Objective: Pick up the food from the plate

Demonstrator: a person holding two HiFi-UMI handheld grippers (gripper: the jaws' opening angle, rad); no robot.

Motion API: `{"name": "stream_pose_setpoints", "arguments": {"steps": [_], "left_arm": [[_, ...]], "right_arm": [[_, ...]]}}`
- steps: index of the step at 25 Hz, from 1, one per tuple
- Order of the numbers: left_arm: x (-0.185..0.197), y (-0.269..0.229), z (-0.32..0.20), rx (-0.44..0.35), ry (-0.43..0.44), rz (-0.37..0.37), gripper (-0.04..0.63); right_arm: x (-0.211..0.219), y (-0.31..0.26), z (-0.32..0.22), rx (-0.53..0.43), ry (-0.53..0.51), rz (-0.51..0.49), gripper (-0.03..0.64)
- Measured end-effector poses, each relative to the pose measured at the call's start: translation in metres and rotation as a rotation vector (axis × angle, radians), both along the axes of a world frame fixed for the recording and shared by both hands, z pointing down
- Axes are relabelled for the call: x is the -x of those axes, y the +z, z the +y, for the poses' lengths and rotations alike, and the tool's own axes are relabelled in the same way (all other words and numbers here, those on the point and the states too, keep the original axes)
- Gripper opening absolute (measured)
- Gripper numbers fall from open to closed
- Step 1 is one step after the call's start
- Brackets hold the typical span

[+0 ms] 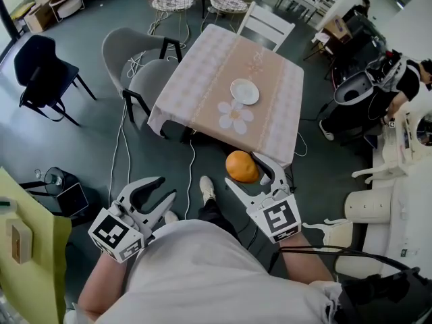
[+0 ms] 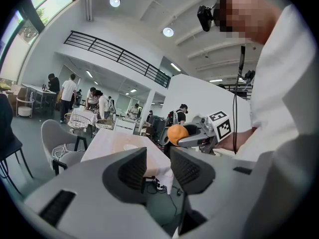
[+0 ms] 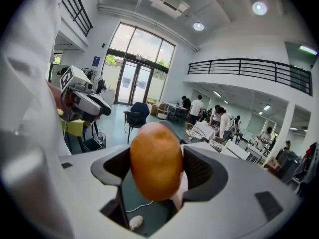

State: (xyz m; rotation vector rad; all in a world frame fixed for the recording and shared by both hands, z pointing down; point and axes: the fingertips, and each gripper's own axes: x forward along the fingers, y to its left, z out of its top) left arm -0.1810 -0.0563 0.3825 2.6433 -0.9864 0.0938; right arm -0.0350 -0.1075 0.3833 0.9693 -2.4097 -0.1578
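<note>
Orange food (image 3: 156,159), pinched in the right gripper (image 3: 159,169), may slip off its rounded sides; the left gripper (image 2: 158,171) gapes empty.

food (image 1: 241,167): smooth matt skin | plate (image 1: 244,91): glossy | tablecloth (image 1: 202,79): cloth | jaws: matt ribbed plastic

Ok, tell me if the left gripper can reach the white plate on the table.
Probably not: the left gripper hangs open and empty near the person's torso, short of the table, while the plate sits mid-table. Nothing blocks it.
</note>
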Motion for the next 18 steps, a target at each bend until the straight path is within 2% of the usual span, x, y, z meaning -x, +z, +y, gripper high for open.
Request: {"name": "stream_pose_setpoints", "arguments": {"steps": [18], "left_arm": [[0.018, 0.004, 0.006, 0.014, -0.031, 0.002, 0.155]], "right_arm": [[0.016, 0.004, 0.003, 0.015, -0.012, -0.01, 0.334]]}}
